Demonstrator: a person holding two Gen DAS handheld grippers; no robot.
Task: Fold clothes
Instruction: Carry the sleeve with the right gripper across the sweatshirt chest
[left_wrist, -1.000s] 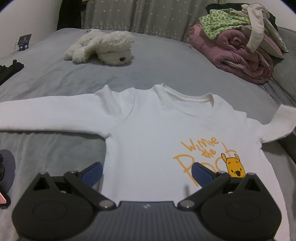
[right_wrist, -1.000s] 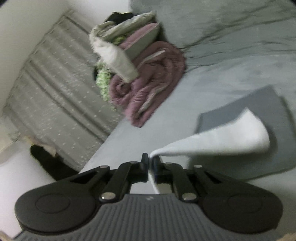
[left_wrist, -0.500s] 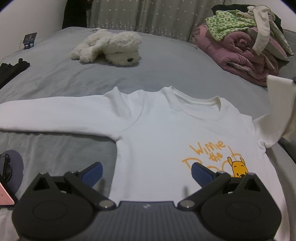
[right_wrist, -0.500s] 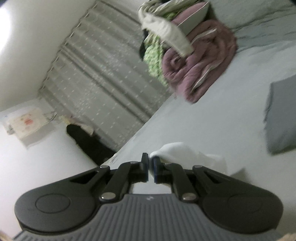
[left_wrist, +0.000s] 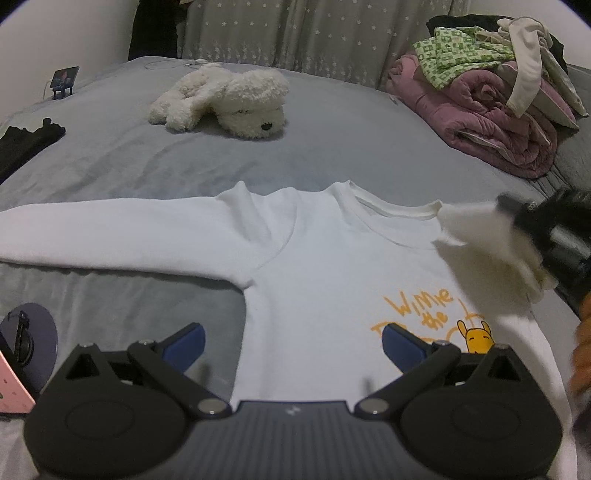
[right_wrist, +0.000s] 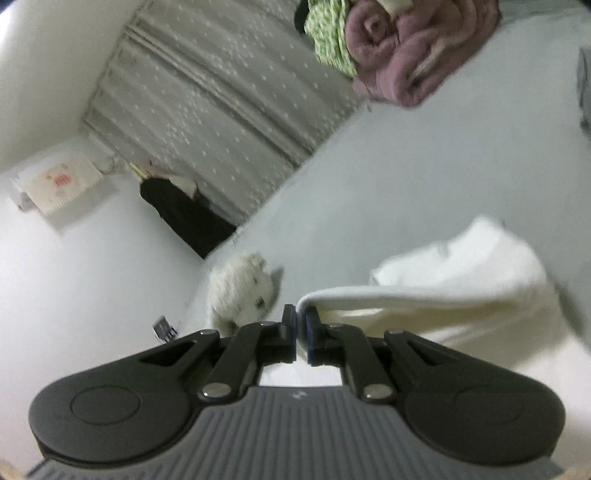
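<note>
White sweatshirt (left_wrist: 325, 280) spread face-up on the grey bed (left_wrist: 147, 158), yellow bear print (left_wrist: 476, 338) near the hem side, one sleeve (left_wrist: 110, 236) stretched flat out to the left of the left wrist view. Other sleeve (left_wrist: 484, 236) lifted off the bed and carried in over the chest, cuff hanging just beside the neckline (left_wrist: 391, 210). Right gripper (right_wrist: 301, 321) clamped tight on that sleeve's edge, jaws nearly touching with only the thin white fabric (right_wrist: 424, 295) pinched between; same gripper seen blurred at the right edge of the left wrist view. Left gripper (left_wrist: 291, 341) hovering over the lower body of the sweatshirt, jaws spread wide, blue pads (left_wrist: 184, 341) well apart, nothing gripped. Fluffy white plush dog (left_wrist: 229, 99) lying further up the bed, well clear of the garment. Pile of clothes and a rolled mauve quilt (left_wrist: 491, 110) stacked at the far right corner, green patterned piece (left_wrist: 454, 48) on top. Star-dotted grey curtain (left_wrist: 295, 33) behind. Dark garment (left_wrist: 26, 144) at the bed's left edge. Right wrist view strongly tilted and smeared.
</note>
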